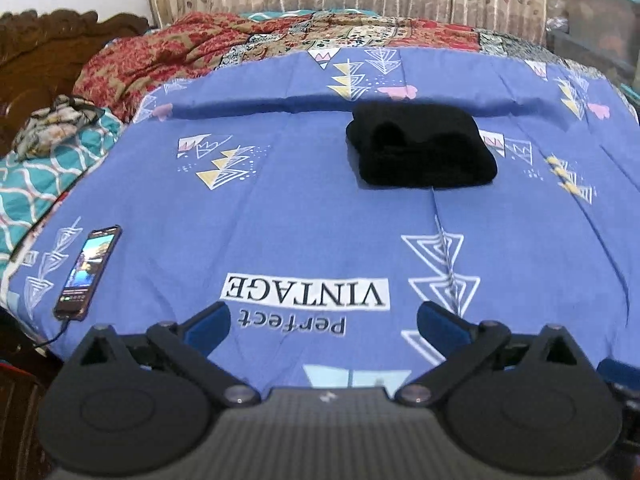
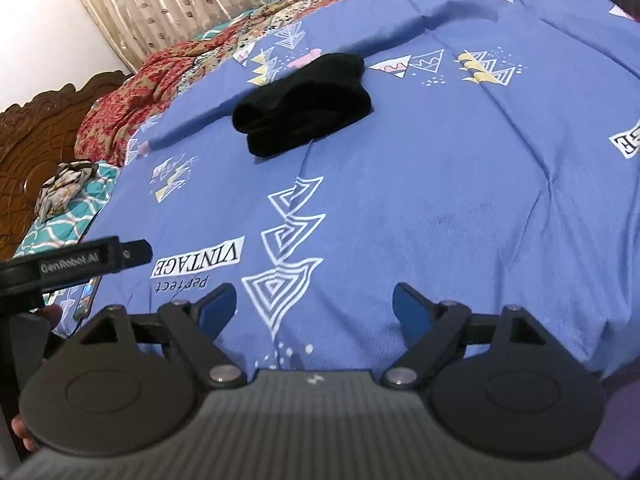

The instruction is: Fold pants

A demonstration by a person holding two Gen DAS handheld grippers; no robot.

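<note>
The black pants (image 1: 420,148) lie folded into a compact bundle on the blue printed bedsheet (image 1: 304,208), far from both grippers. In the right wrist view the same pants (image 2: 304,104) sit up and left of centre. My left gripper (image 1: 322,322) is open near the sheet's front edge, its blue pads wide apart with nothing between them. My right gripper (image 2: 316,308) is also open and empty above the sheet (image 2: 460,184). Part of the left gripper's black body (image 2: 80,260) shows at the left edge of the right wrist view.
A phone (image 1: 88,272) with a lit screen and a cable lies at the sheet's front left. A red patterned blanket (image 1: 160,56) is heaped at the back, with a carved wooden headboard (image 1: 44,52) to the left. Storage boxes (image 1: 600,20) stand at the back right.
</note>
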